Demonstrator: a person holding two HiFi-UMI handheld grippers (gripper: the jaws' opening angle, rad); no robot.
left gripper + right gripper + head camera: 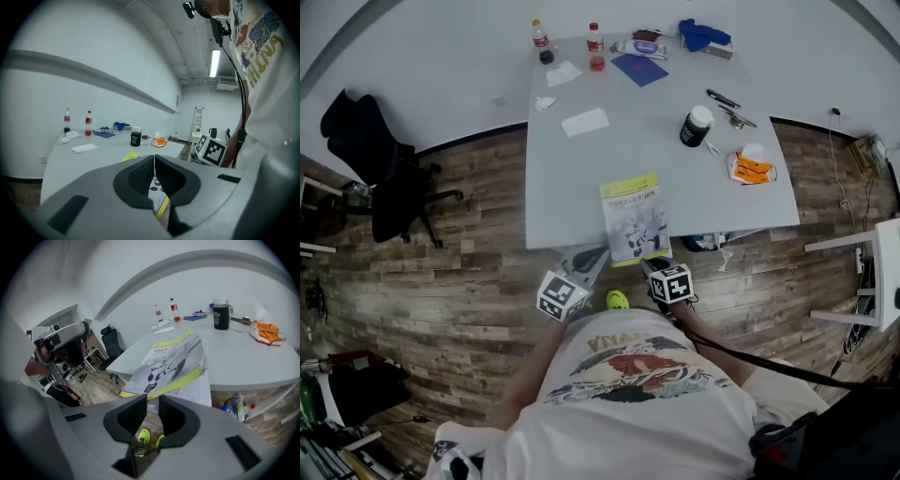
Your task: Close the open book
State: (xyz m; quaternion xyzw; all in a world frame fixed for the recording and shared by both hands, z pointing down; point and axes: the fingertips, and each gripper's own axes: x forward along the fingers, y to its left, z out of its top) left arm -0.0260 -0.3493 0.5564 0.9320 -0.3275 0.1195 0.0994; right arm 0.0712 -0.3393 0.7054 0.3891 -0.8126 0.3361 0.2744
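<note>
A yellow-and-white book (633,217) overhangs the near edge of the grey tabletop (572,178). The left claw (153,176) pinches the book's edge. The right claw (151,413), narrowly parted and empty, sits just before the cover.

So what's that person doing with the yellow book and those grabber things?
A person stands at the grey table with a gripper in each hand. The left gripper is pinching a near corner of the book, which hangs over the table's edge. The right gripper sits just short of the book, jaws slightly apart with nothing between them. The cover is almost down, so the book looks nearly closed.
</note>
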